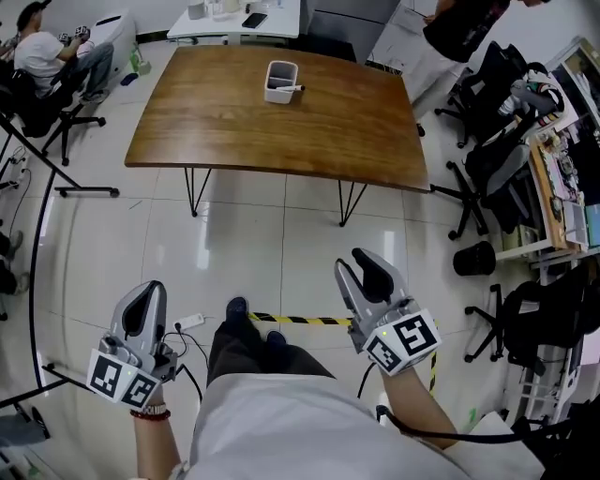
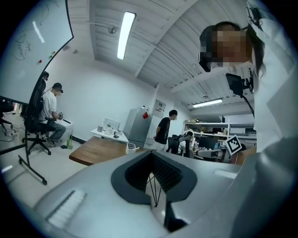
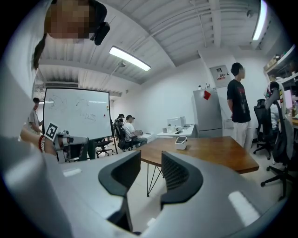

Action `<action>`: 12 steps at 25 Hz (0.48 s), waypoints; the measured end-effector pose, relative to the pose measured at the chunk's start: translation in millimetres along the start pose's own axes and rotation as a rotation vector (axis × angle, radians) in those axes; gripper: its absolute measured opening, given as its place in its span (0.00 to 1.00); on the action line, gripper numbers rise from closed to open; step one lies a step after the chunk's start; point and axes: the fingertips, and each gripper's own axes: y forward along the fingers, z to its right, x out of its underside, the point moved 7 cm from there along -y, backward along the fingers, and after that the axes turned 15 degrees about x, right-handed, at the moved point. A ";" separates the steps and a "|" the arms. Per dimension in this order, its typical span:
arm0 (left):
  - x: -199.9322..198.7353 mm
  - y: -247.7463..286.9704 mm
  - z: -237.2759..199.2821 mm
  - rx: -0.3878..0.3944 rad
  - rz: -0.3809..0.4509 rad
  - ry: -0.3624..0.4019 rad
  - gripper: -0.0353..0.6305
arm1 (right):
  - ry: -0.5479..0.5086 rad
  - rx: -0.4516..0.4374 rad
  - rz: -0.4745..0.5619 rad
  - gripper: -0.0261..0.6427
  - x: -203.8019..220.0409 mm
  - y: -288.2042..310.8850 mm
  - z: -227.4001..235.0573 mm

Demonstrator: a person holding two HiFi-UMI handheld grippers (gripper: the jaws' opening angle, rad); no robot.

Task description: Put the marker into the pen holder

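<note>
A white pen holder stands on the far half of the brown wooden table. The marker, white with a dark end, lies on the tabletop against the holder's near right side. Both grippers are low over the tiled floor, well short of the table. My left gripper has its fingertips together with nothing between them. My right gripper is open and empty, its jaws parted. The holder also shows small in the left gripper view and in the right gripper view.
Black office chairs and a cluttered desk line the right side. A black bin sits on the floor. A seated person is at far left, another person stands beyond the table. Yellow-black tape marks the floor.
</note>
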 end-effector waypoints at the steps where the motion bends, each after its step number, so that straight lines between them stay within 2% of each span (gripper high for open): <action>1: 1.1 -2.4 9.9 0.007 -0.001 0.001 0.04 | 0.008 0.000 0.011 0.21 0.7 -8.6 0.5; 6: -7.0 -9.2 54.9 0.048 0.022 0.047 0.04 | 0.037 -0.009 0.066 0.21 -2.2 -46.8 -3.5; 12: -22.2 7.6 87.9 0.187 0.034 0.094 0.04 | 0.006 0.023 0.129 0.21 -18.3 -91.6 -26.1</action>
